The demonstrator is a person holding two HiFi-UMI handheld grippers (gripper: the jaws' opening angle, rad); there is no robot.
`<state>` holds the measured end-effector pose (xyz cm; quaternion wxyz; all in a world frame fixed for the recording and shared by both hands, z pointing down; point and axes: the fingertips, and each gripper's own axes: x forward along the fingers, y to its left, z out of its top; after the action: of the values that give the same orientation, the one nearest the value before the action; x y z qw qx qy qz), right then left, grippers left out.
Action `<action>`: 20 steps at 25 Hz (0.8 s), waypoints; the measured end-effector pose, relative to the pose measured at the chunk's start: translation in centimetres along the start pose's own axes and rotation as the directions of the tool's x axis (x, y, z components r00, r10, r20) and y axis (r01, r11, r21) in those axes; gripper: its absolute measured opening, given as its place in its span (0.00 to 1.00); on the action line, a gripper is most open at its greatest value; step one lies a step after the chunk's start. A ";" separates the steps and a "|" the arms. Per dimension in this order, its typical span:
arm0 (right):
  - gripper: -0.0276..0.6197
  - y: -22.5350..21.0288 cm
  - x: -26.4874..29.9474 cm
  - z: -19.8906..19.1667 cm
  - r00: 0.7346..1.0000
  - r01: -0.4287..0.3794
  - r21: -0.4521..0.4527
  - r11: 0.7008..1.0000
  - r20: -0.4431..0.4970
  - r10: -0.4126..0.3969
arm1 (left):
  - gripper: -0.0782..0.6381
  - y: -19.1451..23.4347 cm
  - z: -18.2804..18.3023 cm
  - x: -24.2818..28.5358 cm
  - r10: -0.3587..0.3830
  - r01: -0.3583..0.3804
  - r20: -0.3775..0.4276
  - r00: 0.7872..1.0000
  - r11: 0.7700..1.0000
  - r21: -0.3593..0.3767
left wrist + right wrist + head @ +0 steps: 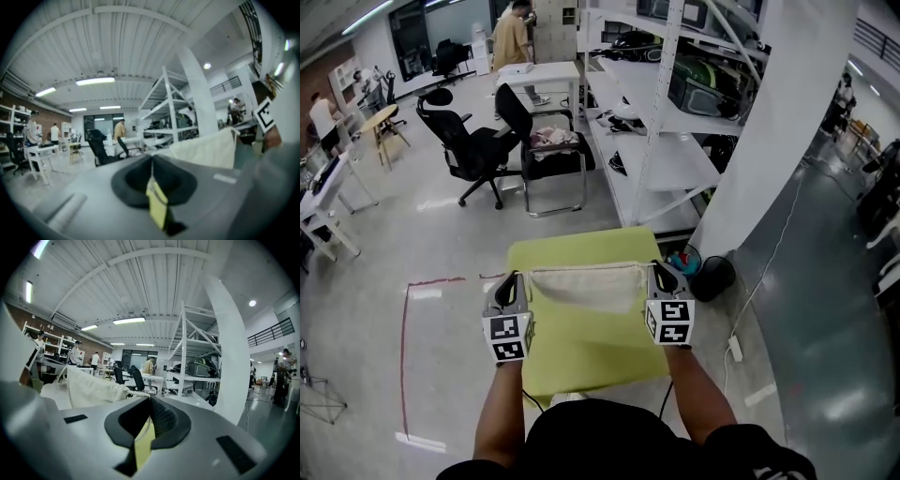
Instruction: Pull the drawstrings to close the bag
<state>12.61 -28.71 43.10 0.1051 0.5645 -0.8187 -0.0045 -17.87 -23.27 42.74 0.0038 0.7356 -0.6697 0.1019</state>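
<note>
A cream cloth bag (586, 286) hangs spread between my two grippers above a yellow-green table (581, 366). My left gripper (514, 278) is at the bag's top left corner and my right gripper (657, 269) at its top right corner. In the left gripper view the jaws (152, 159) are shut, and the bag (206, 149) stretches away to the right from their tip. In the right gripper view a thin drawstring (136, 401) runs from the bag (91, 387) into the shut jaws (150, 401). The strings themselves are too thin to make out in the head view.
Two black office chairs (473, 145) stand beyond the table, white shelving (656, 122) behind it to the right. A white pillar (787, 131) rises at right, with a black bin (712, 277) at its foot. A power strip (735, 349) and red tape (403, 361) lie on the floor.
</note>
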 end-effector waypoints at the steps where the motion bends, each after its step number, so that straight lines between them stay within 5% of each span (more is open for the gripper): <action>1: 0.06 -0.2 0.1 0.1 1.000 0.004 0.004 1.000 0.000 -0.004 | 0.12 0.3 0.0 0.0 0.005 -0.005 0.002 1.000 1.000 -0.010; 12: 0.05 -4.3 0.2 0.9 0.995 0.096 0.121 0.988 0.006 -0.098 | 0.12 5.7 -0.2 -0.5 0.083 -0.081 0.013 0.996 0.990 -0.114; 20: 0.05 -10.2 -0.9 0.3 0.976 0.206 0.298 0.932 0.005 -0.217 | 0.12 11.6 -1.3 -1.7 0.161 -0.150 0.015 0.987 0.946 -0.286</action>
<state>22.30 -31.59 41.39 0.0028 0.6584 -0.7465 0.0958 -29.64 -22.63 42.28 0.0884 0.6740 -0.7334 -0.0094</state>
